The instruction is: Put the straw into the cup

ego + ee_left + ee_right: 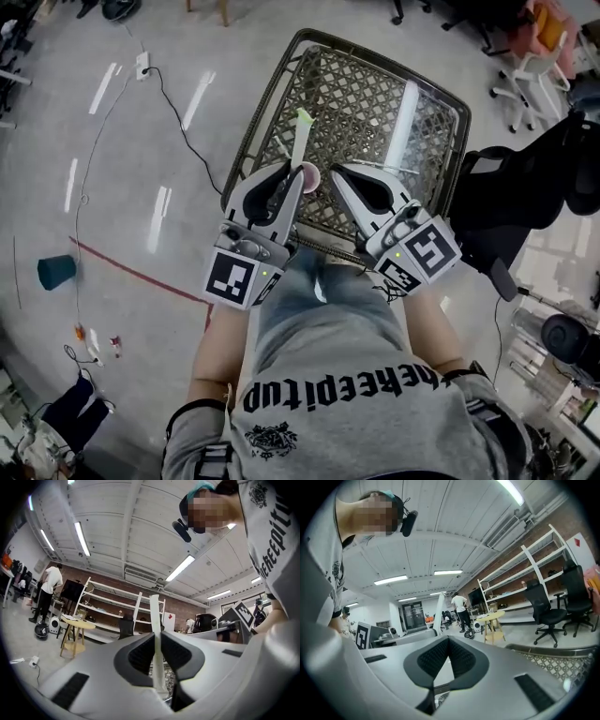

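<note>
Left gripper (294, 171) is clamped tight on the straw (301, 133), whose long axis runs straight out past the tips toward the wire cart's (367, 94) far edge. Right gripper (336, 172) is pinched closed, holding nothing.

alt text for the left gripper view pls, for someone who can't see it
The left tongs are shut on a pale straw that stands upright between them and sticks out above their tips. Behind them is a large room with a brick wall, white shelves and a round wooden table.
</note>
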A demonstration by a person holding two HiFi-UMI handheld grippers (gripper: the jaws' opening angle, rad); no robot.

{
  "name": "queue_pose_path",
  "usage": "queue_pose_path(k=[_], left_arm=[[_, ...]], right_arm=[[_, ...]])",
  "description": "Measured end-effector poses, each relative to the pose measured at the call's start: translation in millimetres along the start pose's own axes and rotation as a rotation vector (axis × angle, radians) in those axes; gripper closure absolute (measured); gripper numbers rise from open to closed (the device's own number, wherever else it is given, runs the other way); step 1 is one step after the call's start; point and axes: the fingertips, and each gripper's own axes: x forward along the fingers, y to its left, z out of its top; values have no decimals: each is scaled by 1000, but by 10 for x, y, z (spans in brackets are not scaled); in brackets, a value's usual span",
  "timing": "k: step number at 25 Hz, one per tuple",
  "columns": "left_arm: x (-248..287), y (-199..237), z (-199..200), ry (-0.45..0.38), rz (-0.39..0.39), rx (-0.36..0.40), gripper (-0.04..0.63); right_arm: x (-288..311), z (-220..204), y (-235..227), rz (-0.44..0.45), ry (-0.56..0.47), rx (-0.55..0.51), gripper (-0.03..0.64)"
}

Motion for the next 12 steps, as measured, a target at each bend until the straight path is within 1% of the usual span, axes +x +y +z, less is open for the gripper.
queue_pose_path(k=[4, 9, 12], left_arm=[[49, 70, -108, 16, -40, 3, 514], [119, 83, -351, 61, -104, 25, 514], [187, 56, -506, 93, -146, 24, 513]], right_arm=[[73, -69, -28, -30, 8, 8, 607], [80, -175, -106, -88, 3, 22, 606], [61, -224, -176, -115, 1, 33, 607]])
